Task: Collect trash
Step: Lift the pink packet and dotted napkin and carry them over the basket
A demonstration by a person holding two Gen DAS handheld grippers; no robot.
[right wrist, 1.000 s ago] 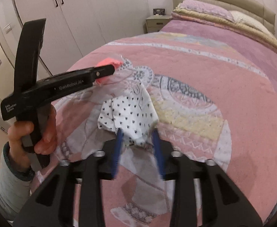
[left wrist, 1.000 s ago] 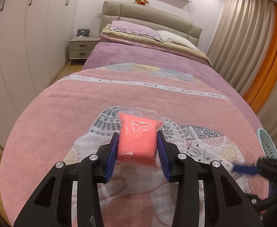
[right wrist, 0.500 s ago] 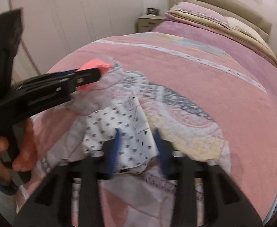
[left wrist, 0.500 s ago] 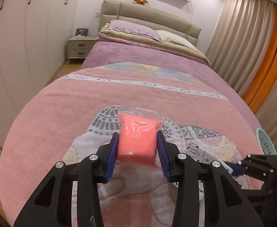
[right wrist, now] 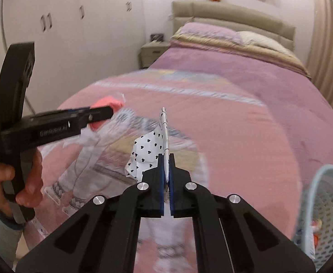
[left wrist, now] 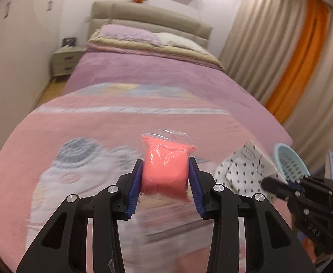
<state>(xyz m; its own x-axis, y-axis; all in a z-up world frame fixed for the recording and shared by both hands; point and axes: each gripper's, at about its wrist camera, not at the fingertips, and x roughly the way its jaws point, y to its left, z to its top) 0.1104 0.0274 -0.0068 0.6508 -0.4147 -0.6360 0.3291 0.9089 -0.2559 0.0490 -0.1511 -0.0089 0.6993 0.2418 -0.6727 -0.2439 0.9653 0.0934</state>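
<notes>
Left wrist view: my left gripper (left wrist: 165, 177) clamps a coral-pink filled clear plastic pouch (left wrist: 165, 168) across its width between the blue pads, held up off the pink patterned bedspread (left wrist: 75, 136). On the right wrist view, my right gripper (right wrist: 165, 177) is pinched nearly flat on a white crumpled paper wrapper printed with black hearts (right wrist: 147, 153), also clear of the bed.

To do this carry well, I judge I should hold both squeezes steady and swing toward the pale blue perforated plastic basket (right wrist: 326, 204) at my right, releasing only once each piece hangs over its rim.

The pouch's long axis runs along the fingers, sealed clear flap pointing away from me toward the headboard. The wrapper stands edge-on, long axis also forward, its free end rising beyond the tips.
</notes>
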